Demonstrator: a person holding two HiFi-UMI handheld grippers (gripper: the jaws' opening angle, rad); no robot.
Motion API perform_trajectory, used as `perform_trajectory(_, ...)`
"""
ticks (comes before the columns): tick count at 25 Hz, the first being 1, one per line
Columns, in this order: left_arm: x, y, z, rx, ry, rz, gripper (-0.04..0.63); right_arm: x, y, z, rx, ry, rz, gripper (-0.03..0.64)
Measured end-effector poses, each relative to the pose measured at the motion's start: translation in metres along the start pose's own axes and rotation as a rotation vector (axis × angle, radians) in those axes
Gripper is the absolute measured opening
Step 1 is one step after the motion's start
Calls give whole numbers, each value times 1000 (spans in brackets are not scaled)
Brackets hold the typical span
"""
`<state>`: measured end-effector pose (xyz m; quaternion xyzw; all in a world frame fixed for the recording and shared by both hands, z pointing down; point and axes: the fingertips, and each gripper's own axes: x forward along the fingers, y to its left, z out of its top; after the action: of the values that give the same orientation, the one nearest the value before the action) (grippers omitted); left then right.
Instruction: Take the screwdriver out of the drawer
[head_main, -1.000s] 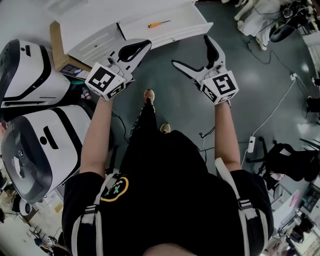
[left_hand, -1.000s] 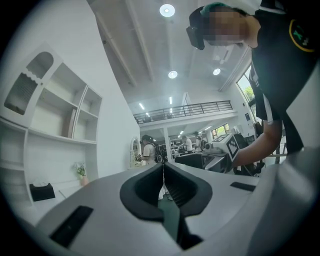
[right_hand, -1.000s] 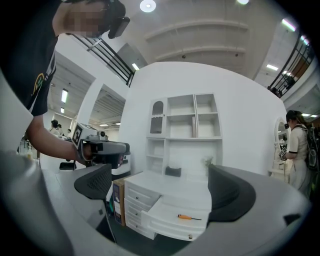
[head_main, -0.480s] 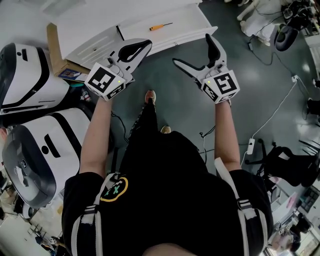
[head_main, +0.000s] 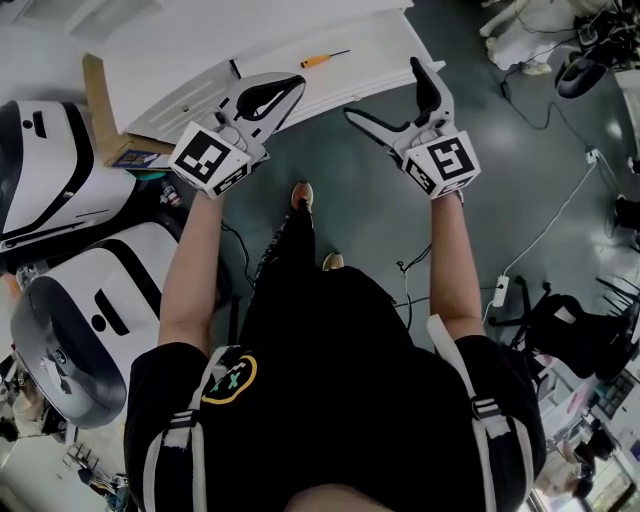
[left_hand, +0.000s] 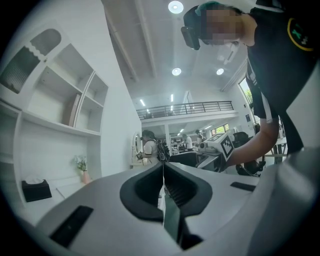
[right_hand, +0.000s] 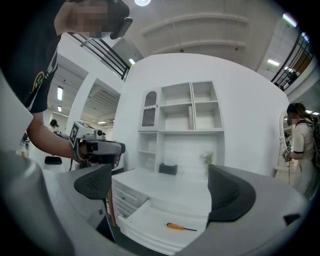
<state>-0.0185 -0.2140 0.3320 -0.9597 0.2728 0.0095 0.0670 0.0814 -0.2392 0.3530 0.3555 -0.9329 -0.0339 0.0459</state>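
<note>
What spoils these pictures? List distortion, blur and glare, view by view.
Head view: fisheye bends the open drawer edges; sharp, evenly lit. Left gripper view: dark round vignette, bright ceiling lamps, mosaic patch over the face. Right gripper view: same vignette; the orange screwdriver is sharp.

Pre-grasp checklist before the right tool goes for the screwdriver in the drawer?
1. Drawer pulled open: ok.
2. Screwdriver lying loose on the drawer floor, in full view: ok.
3. Right tool with jaws apart and nothing between them: ok.
4. Right tool down at the screwdriver: not ok, it is held short of the drawer.
5. Line from right tool to screwdriver free of other things: ok.
6. Left tool shut and empty: ok.
</note>
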Motion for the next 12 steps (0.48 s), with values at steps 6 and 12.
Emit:
perform_trajectory(6,16,33,-17,-7,8,-8,21,37,-24,-20,-6,31,8,592)
perform_trajectory(12,32,64,-31,-16,-2,-25,21,75,-42,-42,-40,83,38,591)
